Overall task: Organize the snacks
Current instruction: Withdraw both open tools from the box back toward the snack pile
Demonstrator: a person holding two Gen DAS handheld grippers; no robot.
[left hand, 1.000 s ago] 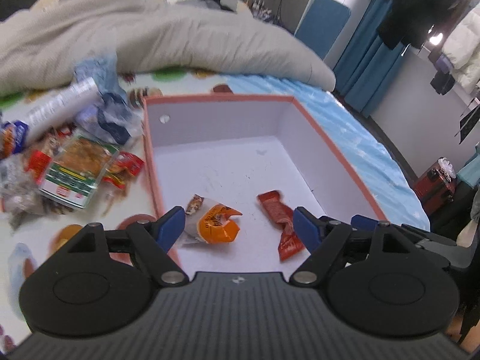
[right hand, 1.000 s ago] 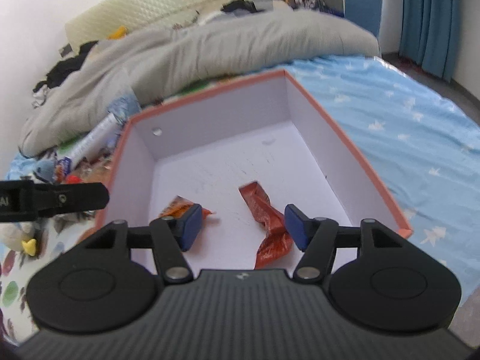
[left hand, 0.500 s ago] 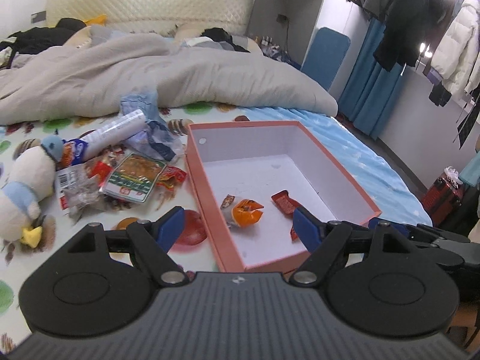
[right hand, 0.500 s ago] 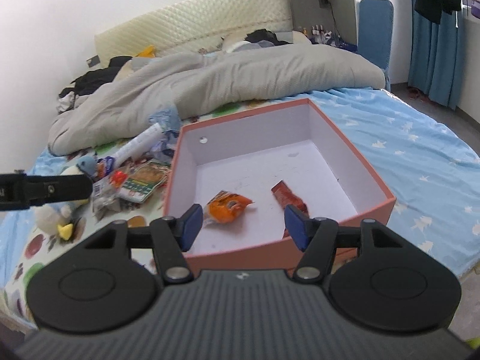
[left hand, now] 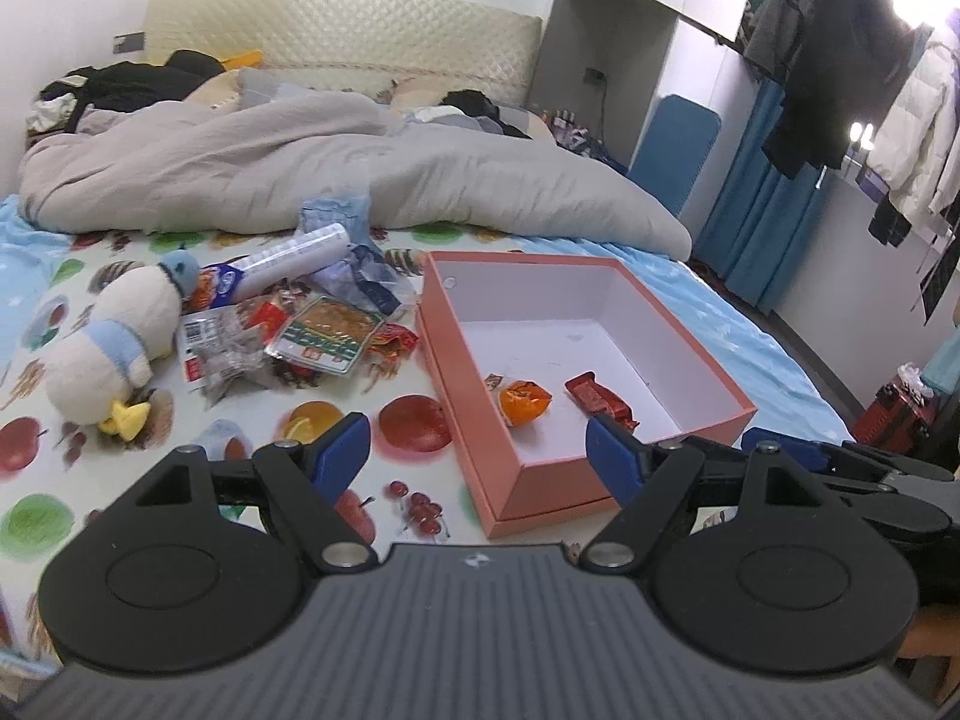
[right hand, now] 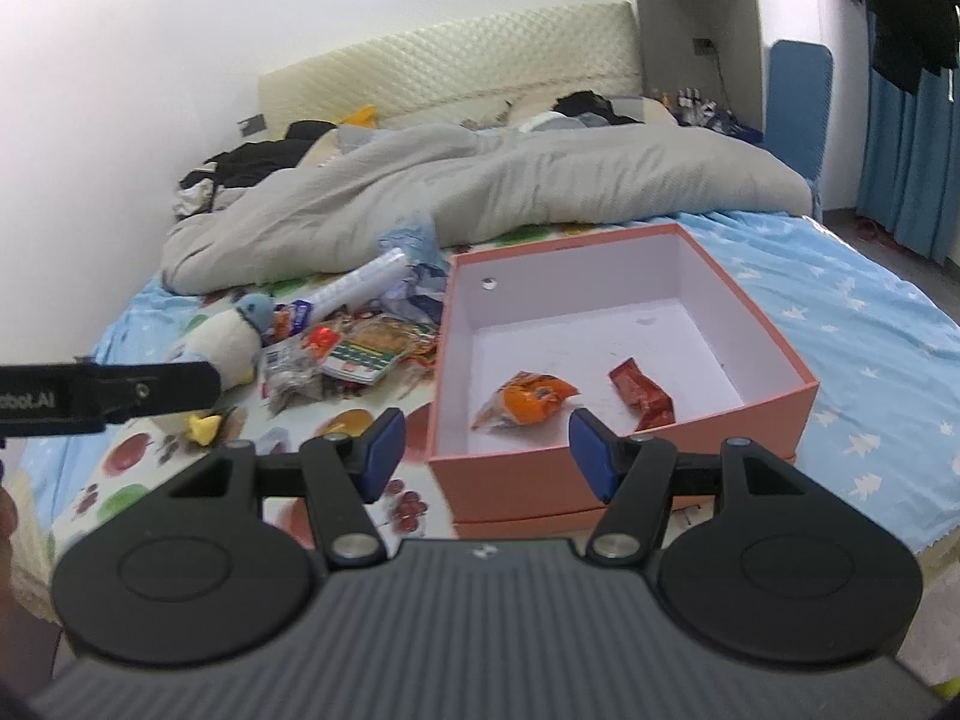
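Left wrist view: the left gripper (left hand: 478,453) stood apart, empty. Ahead-left lay a heap of loose snack packets (left hand: 312,336); ahead, an open pink cardboard box (left hand: 690,354) held an orange packet (left hand: 523,401) and a red wrapper (left hand: 600,401). The right gripper (right hand: 486,453) gaped, empty.

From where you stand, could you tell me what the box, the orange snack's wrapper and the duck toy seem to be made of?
Box: likely matte cardboard, with straight thin walls, salmon outside and white inside. Orange snack: wrapper looks like glossy plastic film, crinkled, with a clear sealed end. Duck toy: soft plush fabric, a fuzzy white body with a yellow beak; the stuffing cannot be seen.
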